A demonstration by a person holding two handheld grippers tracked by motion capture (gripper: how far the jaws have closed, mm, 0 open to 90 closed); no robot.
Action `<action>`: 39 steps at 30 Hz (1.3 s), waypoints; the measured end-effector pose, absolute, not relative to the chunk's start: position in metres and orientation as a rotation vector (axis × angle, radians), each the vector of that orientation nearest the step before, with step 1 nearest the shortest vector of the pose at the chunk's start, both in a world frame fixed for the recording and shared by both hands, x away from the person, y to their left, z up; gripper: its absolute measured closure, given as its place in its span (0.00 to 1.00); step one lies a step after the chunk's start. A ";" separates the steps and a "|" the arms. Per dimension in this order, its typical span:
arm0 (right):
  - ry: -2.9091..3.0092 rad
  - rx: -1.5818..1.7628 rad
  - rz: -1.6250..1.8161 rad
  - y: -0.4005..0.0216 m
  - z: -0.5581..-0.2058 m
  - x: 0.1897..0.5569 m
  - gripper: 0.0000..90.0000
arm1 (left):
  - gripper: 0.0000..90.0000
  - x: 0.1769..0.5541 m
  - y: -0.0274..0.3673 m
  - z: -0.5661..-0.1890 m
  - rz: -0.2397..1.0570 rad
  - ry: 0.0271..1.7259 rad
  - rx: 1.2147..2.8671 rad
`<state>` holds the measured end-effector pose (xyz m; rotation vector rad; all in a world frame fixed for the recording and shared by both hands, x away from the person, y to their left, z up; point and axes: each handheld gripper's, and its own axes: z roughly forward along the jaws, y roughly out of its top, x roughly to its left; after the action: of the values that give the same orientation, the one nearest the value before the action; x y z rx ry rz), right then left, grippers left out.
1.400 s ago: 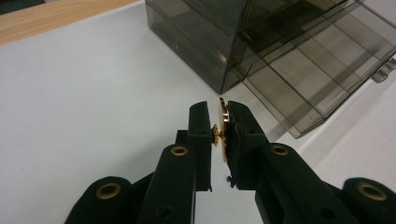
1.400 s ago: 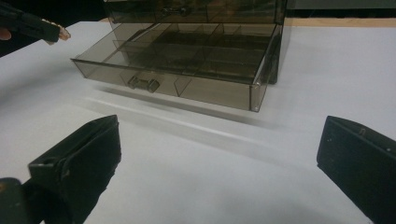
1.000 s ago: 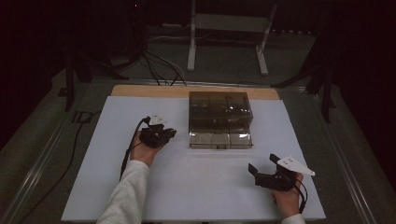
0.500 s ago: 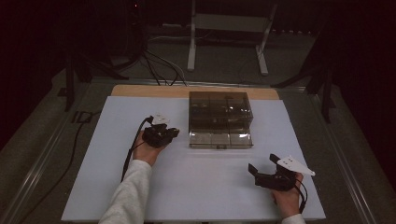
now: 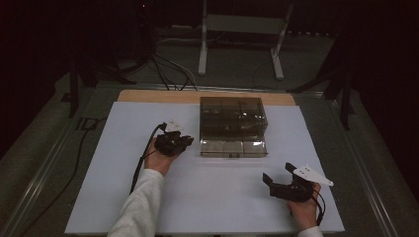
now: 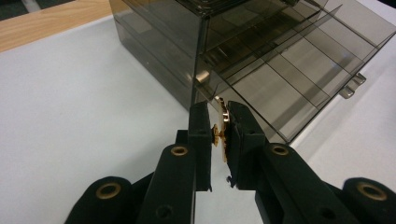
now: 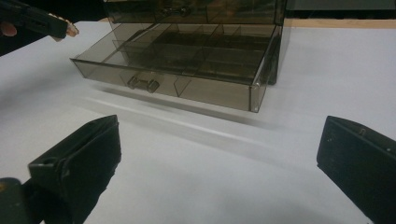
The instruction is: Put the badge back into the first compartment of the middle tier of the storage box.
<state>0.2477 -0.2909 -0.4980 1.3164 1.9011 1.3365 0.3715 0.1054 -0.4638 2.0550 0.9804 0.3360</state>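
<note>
White board point(image 5: 123, 197) covers the table, with a strip of bare wood point(image 5: 163, 96) along its far edge. Smoked transparent plastic organiser box point(image 5: 232, 116) stands at the far centre of the board; its bottom drawer point(image 5: 233, 147) is pulled out toward the near side, showing divided compartments and a small handle point(image 7: 144, 83) on its front wall. Right gripper point(image 5: 279, 178), near right and well apart from the box, has its jaws spread wide with nothing between them; the right gripper view looks between them at the drawer front. Left gripper point(image 5: 184, 141), just left of the open drawer, has its jaws nearly closed and clamped on a small gold-coloured ornament point(image 6: 221, 129), thin and disc-like, held edge-on; the left gripper view shows it just off the near left corner of the drawer, above the board and not touching the box. Its exact form cannot be told. Faint markings lie on the table surface left of the board point(image 5: 90, 123), too dim to read.
</note>
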 end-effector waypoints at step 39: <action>1.902 1.318 1.338 -0.291 -0.498 0.248 0.00 | 0.92 0.373 0.086 -0.462 0.312 0.950 2.058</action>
<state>0.2478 -0.2907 -0.4983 1.3182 1.9022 1.3379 0.3733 0.0862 -0.4622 2.0580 0.9498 0.3120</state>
